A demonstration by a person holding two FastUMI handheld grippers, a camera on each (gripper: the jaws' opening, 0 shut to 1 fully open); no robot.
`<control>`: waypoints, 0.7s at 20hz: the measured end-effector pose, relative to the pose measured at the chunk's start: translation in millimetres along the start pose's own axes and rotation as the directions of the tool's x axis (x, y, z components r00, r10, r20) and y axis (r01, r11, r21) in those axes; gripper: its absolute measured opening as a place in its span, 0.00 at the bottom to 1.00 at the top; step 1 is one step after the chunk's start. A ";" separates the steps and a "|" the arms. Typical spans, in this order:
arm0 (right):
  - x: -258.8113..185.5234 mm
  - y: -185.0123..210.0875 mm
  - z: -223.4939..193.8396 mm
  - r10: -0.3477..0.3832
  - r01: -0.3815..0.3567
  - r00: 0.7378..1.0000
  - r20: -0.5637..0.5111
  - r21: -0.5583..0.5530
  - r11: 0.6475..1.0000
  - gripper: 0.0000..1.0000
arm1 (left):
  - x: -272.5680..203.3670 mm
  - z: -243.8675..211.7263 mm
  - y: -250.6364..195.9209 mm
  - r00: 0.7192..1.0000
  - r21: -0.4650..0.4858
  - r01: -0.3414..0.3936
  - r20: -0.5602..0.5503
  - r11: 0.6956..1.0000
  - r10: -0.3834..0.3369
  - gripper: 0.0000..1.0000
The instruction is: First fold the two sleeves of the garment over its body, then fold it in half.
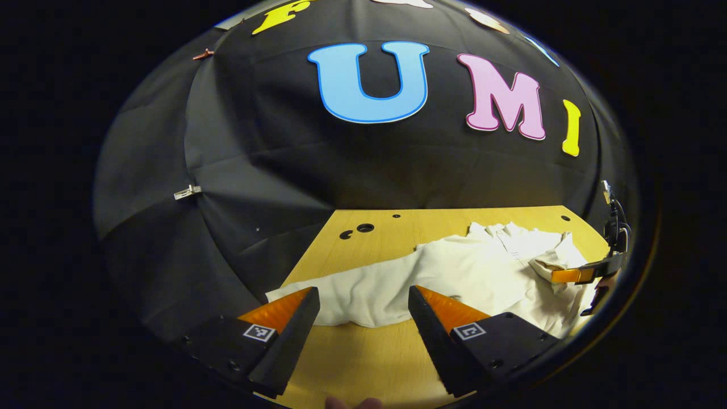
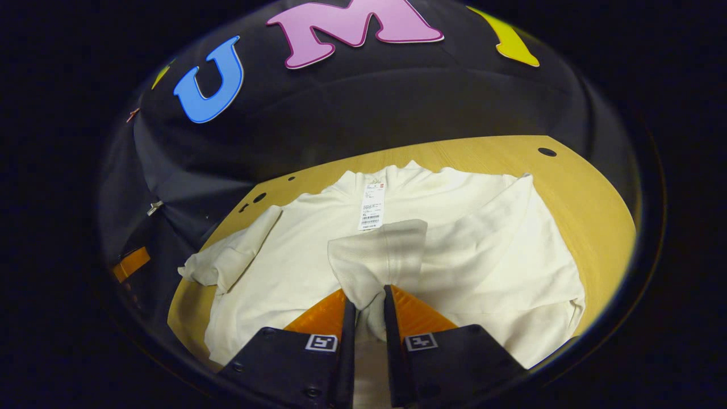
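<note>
A cream short-sleeved garment (image 2: 454, 250) lies on the wooden table (image 2: 590, 193), its collar and label toward the back wall. My right gripper (image 2: 368, 298) is shut on one sleeve (image 2: 380, 255) and holds it lifted over the middle of the body. The other sleeve (image 2: 233, 255) lies spread out at the left. In the left gripper view the garment (image 1: 454, 272) stretches across the table ahead, and my left gripper (image 1: 363, 298) stands open just short of its near edge, holding nothing. The right gripper (image 1: 579, 275) appears at the far right over the cloth.
The wooden table (image 1: 363, 363) has several small holes near its back edge (image 1: 363, 228). Black cloth walls close in behind and to the left. Bare table shows in front of the left gripper and to the right of the garment (image 2: 602, 227).
</note>
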State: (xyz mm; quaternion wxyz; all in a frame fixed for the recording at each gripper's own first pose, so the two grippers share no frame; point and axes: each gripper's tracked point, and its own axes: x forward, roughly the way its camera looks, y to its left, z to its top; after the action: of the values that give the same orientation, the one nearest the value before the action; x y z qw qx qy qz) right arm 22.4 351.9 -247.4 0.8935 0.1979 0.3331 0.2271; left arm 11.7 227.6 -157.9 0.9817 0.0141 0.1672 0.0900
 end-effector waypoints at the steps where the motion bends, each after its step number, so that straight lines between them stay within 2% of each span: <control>1: -1.1 -1.7 1.0 -0.006 0.006 1.000 -0.001 0.003 1.000 0.34 | 4.0 -2.9 3.5 1.000 0.000 -0.007 -0.002 1.000 0.007 0.98; 4: -11.5 -5.0 8.6 -0.025 0.025 1.000 0.011 0.003 1.000 0.40 | 18.7 -9.3 16.7 0.999 -0.007 -0.035 -0.021 0.999 0.035 0.98; 6: -24.3 -6.6 11.4 -0.026 0.026 1.000 0.008 0.005 1.000 0.57 | 28.1 -18.9 29.4 0.997 -0.020 -0.069 -0.042 0.997 0.068 0.98; 7: -31.2 -8.6 14.4 -0.032 0.032 0.999 0.015 0.003 0.999 0.62 | 34.5 -22.9 37.9 0.995 -0.027 -0.090 -0.049 0.996 0.089 0.98; 9: -49.8 -16.2 23.1 -0.055 0.055 0.998 0.037 0.008 0.998 0.64 | 46.1 -30.6 55.3 0.989 -0.036 -0.139 -0.061 0.990 0.137 0.98; 10: -58.4 -19.7 26.9 -0.067 0.066 0.997 0.048 0.016 0.998 0.50 | 53.0 -33.8 68.4 0.982 -0.032 -0.181 -0.065 0.983 0.178 0.98; 11: -68.0 -23.8 30.3 -0.074 0.073 0.996 0.057 0.019 0.997 0.63 | 60.4 -37.1 80.1 0.975 -0.027 -0.212 -0.069 0.977 0.210 0.98; 14: -92.7 -40.6 35.7 -0.108 0.106 0.992 0.066 0.029 0.994 0.64 | 78.1 -53.0 101.2 0.959 0.000 -0.263 -0.108 0.965 0.261 0.98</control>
State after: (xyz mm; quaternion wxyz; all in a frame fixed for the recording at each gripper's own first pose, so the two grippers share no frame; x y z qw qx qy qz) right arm -4.5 261.6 -196.2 0.9125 0.1987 0.3158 0.1678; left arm 49.2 341.2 -227.5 0.9509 0.0243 0.2154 0.2211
